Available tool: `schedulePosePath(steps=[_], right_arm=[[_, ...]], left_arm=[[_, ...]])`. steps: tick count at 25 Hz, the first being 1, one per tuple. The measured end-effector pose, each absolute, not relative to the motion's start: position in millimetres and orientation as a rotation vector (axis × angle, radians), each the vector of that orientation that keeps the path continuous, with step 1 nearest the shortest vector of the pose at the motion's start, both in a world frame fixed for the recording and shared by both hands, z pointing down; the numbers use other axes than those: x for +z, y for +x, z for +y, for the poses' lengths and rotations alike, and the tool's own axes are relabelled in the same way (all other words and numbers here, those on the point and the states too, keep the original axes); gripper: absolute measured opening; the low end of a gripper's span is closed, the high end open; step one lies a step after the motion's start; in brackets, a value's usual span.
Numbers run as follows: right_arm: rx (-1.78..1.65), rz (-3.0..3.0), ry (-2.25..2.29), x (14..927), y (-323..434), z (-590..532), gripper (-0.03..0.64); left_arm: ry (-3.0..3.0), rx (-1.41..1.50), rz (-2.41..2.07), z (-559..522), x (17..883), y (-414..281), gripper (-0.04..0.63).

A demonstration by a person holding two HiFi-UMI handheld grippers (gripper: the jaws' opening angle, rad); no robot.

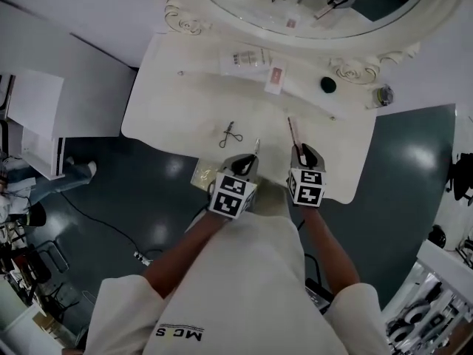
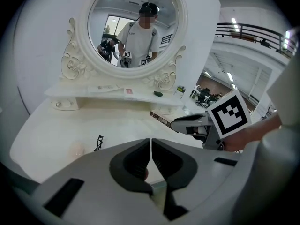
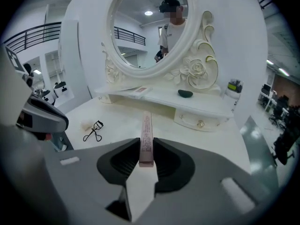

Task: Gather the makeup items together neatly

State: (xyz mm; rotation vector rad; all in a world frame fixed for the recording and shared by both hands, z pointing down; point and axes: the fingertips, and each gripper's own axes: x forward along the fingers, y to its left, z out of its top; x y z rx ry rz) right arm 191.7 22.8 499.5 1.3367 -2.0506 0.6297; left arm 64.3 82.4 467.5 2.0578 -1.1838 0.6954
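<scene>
My right gripper (image 1: 301, 152) is shut on a slim pink box (image 1: 293, 130), which sticks out forward over the white vanity table (image 1: 170, 117). In the right gripper view the pink box (image 3: 146, 135) sits clamped between the jaws of that gripper (image 3: 146, 146). My left gripper (image 1: 256, 150) hovers beside it near the front edge. Its jaws (image 2: 151, 142) are shut and I see nothing between them. A black eyelash curler (image 1: 230, 134) lies on the table left of both grippers. On the shelf under the mirror lie a white tube (image 1: 247, 58), a small pink box (image 1: 276, 78) and a dark green round item (image 1: 328, 85).
An ornate round mirror (image 1: 295, 6) rises behind the shelf. A small bottle (image 1: 383, 95) stands at the shelf's right end. A pale round pad (image 2: 77, 149) lies near the curler. A drawer with a knob (image 3: 200, 123) sits under the shelf. Dark floor surrounds the table.
</scene>
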Motion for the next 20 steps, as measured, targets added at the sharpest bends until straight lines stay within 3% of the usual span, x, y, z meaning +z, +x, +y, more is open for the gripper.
schedulePosePath(steps=[20], right_arm=[[0.815, -1.825, 1.648, 523.4, 194.5, 67.2, 0.086]], left_arm=[[2.149, 0.758, -1.041, 89.7, 480.9, 59.6, 0.020]])
